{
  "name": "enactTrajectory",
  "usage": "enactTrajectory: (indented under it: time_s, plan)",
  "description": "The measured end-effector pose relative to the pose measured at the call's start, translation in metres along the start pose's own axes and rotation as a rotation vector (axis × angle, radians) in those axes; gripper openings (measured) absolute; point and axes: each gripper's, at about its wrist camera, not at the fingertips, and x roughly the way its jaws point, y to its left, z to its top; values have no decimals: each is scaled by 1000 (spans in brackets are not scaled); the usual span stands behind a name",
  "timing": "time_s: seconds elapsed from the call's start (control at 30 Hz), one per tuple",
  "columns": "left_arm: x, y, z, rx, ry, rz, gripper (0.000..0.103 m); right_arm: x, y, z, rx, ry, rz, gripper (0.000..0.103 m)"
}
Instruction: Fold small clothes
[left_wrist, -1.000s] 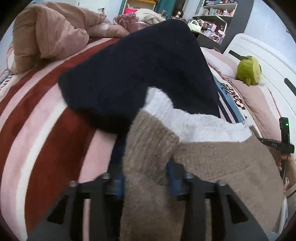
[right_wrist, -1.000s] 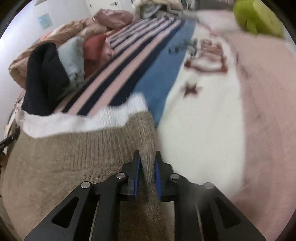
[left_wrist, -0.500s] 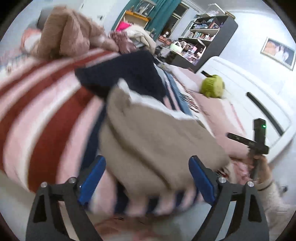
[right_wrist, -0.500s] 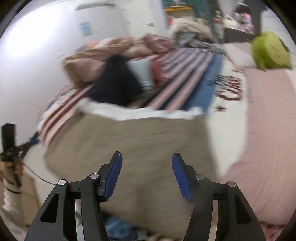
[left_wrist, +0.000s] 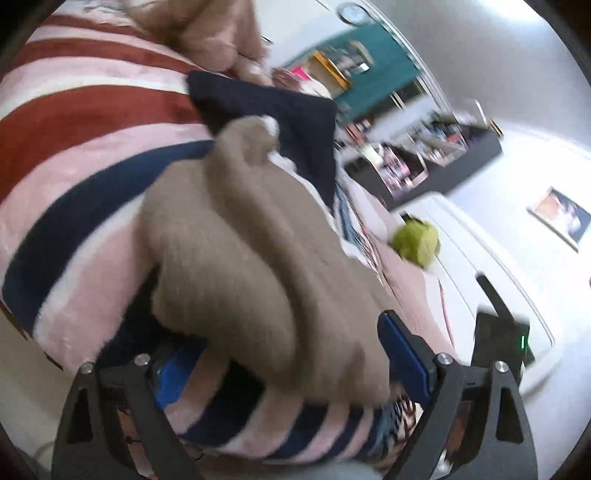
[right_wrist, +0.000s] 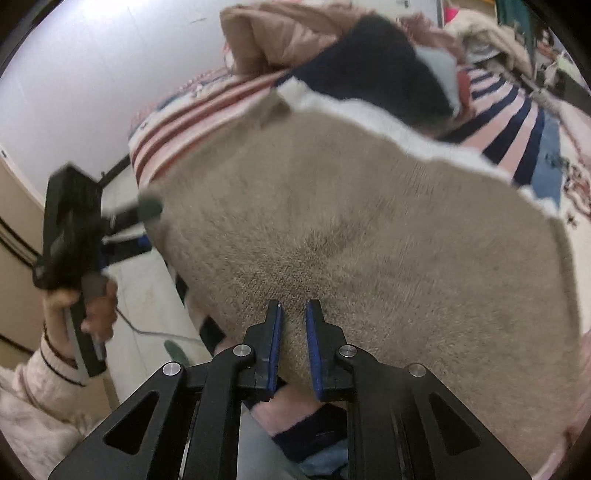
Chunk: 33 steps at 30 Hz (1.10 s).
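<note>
A knitted sweater, beige (left_wrist: 258, 251) with a white band and a navy top part (left_wrist: 266, 118), lies spread on the striped bed. In the right wrist view its beige body (right_wrist: 351, 221) fills the middle. My left gripper (left_wrist: 291, 365) is wide open at the sweater's near left corner, and its pads do not touch the cloth. A hand (right_wrist: 92, 306) holds that left gripper (right_wrist: 144, 229) at the bed's edge. My right gripper (right_wrist: 294, 332) is shut on the sweater's near hem, with beige knit between the blue pads.
A striped blanket (left_wrist: 74, 122) in red, pink and navy covers the bed. A pink quilt heap (left_wrist: 207, 33) lies beyond the sweater. A green plush toy (left_wrist: 415, 242) sits by the white headboard (left_wrist: 480, 251). Dark shelves (left_wrist: 424, 158) stand behind.
Both grippers let go of the lifted sweater and drew back toward the bed's near edge. The left opened wide. The right opened, then shut again at the hem. The sweater now lies flatter.
</note>
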Motion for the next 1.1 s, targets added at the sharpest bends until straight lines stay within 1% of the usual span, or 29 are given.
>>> enactTrajectory:
  time_s: [0.03,0.07,0.1,0.13,0.2,0.27,0.3,0.37,0.43,0.5,0.53,0.6,0.67,0.73,0.8,0.83,0.87,0.9,0.93,0.97,1.0,1.03,1.07,1.1]
  plan:
    - [1,2,0,-15,-20,4,87,2,1,-4,9,-3,12,9]
    - [4,3,0,-24,-30,13,75,3,1,-6,8,-11,13,9]
    - [8,3,3,-19,-32,33,52,2,2,-6,-1,-15,9,9]
    - [12,-1,6,4,-30,62,45,1,1,-5,0,-14,11,9]
    - [16,-8,13,59,-18,67,32,-2,-1,-3,23,-14,28,9]
    - [14,-22,17,128,-28,66,28,-9,-6,-1,45,-22,54,9]
    - [13,-28,16,167,-36,66,27,-15,-9,-1,60,-36,69,9]
    - [8,-53,20,273,-51,64,26,-29,-16,-2,84,-76,87,11]
    - [6,-74,23,349,-52,52,26,-47,-27,-7,100,-133,84,16]
    - [8,-103,25,426,-48,13,26,-66,-45,-18,140,-191,69,17]
    - [8,-117,24,460,-50,7,26,-76,-55,-24,166,-216,59,17]
    - [16,-148,23,535,-43,-18,25,-97,-78,-45,234,-274,31,17]
    - [29,-181,15,608,-17,-65,24,-116,-100,-67,298,-326,7,17]
    - [50,-215,-5,711,23,-104,24,-133,-122,-92,367,-373,-21,19]
    - [79,-246,-29,827,77,-130,24,-148,-138,-112,417,-407,-53,19]
    - [99,-261,-49,898,123,-150,24,-154,-145,-121,435,-416,-62,19]
    - [117,-269,-63,938,191,-162,25,-159,-151,-131,452,-421,-70,19]
    - [137,-275,-78,964,279,-172,26,-162,-156,-139,468,-424,-82,19]
    - [161,-279,-98,994,391,-177,27,-164,-159,-145,481,-425,-92,19]
    - [176,-279,-112,1027,461,-171,29,-166,-163,-152,493,-427,-100,19]
    - [184,-280,-123,1064,495,-159,30,-168,-166,-159,508,-429,-102,19]
    - [188,-282,-131,1101,507,-146,32,-168,-168,-163,519,-433,-101,19]
    - [186,-284,-133,1112,520,-154,40,-169,-170,-168,532,-436,-95,19]
    - [182,-285,-131,1098,532,-178,55,-170,-172,-170,541,-442,-93,20]
